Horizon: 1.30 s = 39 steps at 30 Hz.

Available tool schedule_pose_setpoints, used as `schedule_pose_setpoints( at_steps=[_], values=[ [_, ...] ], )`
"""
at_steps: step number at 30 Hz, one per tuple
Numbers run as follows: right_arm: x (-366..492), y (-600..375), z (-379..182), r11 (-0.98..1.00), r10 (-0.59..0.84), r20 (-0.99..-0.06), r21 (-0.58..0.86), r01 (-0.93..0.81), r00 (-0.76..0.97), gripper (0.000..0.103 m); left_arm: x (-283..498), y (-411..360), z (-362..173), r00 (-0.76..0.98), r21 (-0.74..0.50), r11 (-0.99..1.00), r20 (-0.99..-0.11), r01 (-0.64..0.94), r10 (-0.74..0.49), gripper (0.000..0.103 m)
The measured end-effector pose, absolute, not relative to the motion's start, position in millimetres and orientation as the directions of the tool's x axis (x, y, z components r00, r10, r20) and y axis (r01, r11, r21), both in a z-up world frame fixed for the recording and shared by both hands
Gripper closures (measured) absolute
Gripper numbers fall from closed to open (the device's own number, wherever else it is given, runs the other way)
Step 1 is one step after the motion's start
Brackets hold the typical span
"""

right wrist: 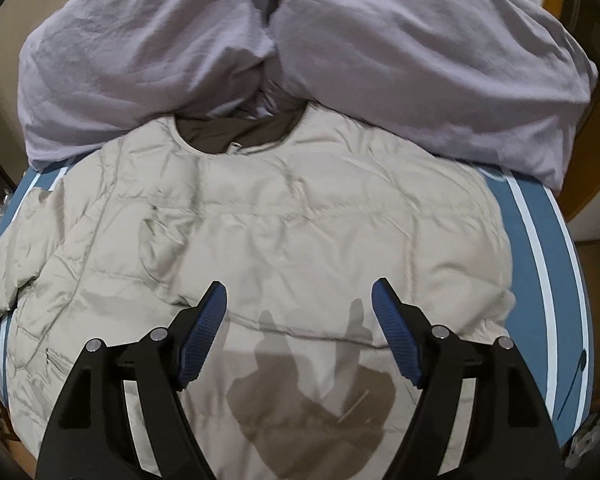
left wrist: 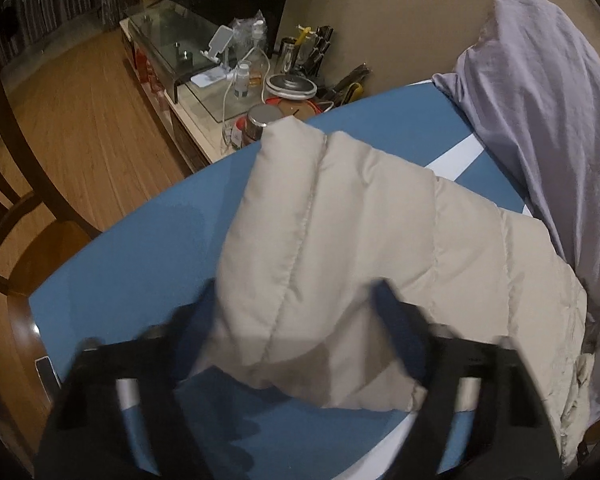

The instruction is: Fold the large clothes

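Right wrist: rumpled beige quilted jacket (right wrist: 260, 220).

My blue table cover (left wrist: 148, 240) with white stripes carries a beige puffer jacket (right wrist: 284, 224) near me and lavender bedding (right wrist: 220, 56) bunched beyond it.

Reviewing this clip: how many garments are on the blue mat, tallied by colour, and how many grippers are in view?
Beige puffer jacket: 1
Lavender garment, bunched behind the beige one: 1
Grippers, both with jaws apart: 2 (left gripper, right gripper)
Total: 4, on or above the blue mat
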State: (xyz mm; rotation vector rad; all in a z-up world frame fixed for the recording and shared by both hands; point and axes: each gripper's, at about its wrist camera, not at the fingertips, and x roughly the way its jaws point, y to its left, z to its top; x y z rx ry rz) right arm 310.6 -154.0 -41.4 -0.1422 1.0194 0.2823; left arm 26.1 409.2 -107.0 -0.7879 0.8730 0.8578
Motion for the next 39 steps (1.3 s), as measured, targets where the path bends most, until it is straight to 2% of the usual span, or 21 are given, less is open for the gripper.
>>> schedule_pose_setpoints(
  at_steps=[1, 4, 7, 17, 20, 27, 34, 39],
  values=[
    [309.2, -157.9, -42.2, 0.956, 0.165, -0.856, 0.017, -0.292, 0.489, 0.027, 26.1, 408.6, -106.5, 0.392, -0.246, 0.436, -0.874, -0.866, 0.286, 0.057],
    [307.0, -165.9, -44.6, 0.96, 0.16, -0.86, 0.021, -0.279, 0.485, 0.027, 27.3, 408.5, -105.3, 0.418, -0.28, 0.429, -0.867, -0.859, 0.27, 0.076],
    [305.1, -172.4, -44.8, 0.962, 0.159, -0.859, 0.025, -0.27, 0.486, 0.027, 31.3, 405.6, -96.7, 0.434, -0.289, 0.44, -0.858, -0.85, 0.275, 0.085],
    [303.6, -193.8, -40.6, 0.97, 0.17, -0.847, 0.053, -0.238, 0.504, 0.024, 79.2, 362.8, -9.0, 0.631, -0.397, 0.586, -0.729, -0.706, 0.267, 0.087],
    [302.2, -201.1, -39.2, 0.974, 0.166, -0.839, 0.057, -0.218, 0.519, 0.022, 108.4, 333.1, 24.2, 0.706, -0.43, 0.669, -0.679, -0.607, 0.204, 0.087],
    [299.7, -225.1, -34.9, 0.983, 0.151, -0.82, 0.067, -0.171, 0.551, 0.022, 175.7, 258.5, 60.8, 0.77, -0.446, 0.791, -0.636, -0.418, 0.049, 0.087],
    [296.5, -260.3, -36.8, 0.993, 0.113, -0.819, 0.073, -0.094, 0.562, 0.022, 230.9, 175.0, 82.4, 0.798, -0.474, 0.856, -0.587, -0.204, -0.135, 0.087],
    [292.4, -285.1, -39.5, 0.996, 0.082, -0.823, 0.076, -0.034, 0.562, 0.022, 270.0, 120.9, 72.5, 0.757, -0.477, 0.873, -0.607, -0.102, -0.243, 0.087]
  ],
)
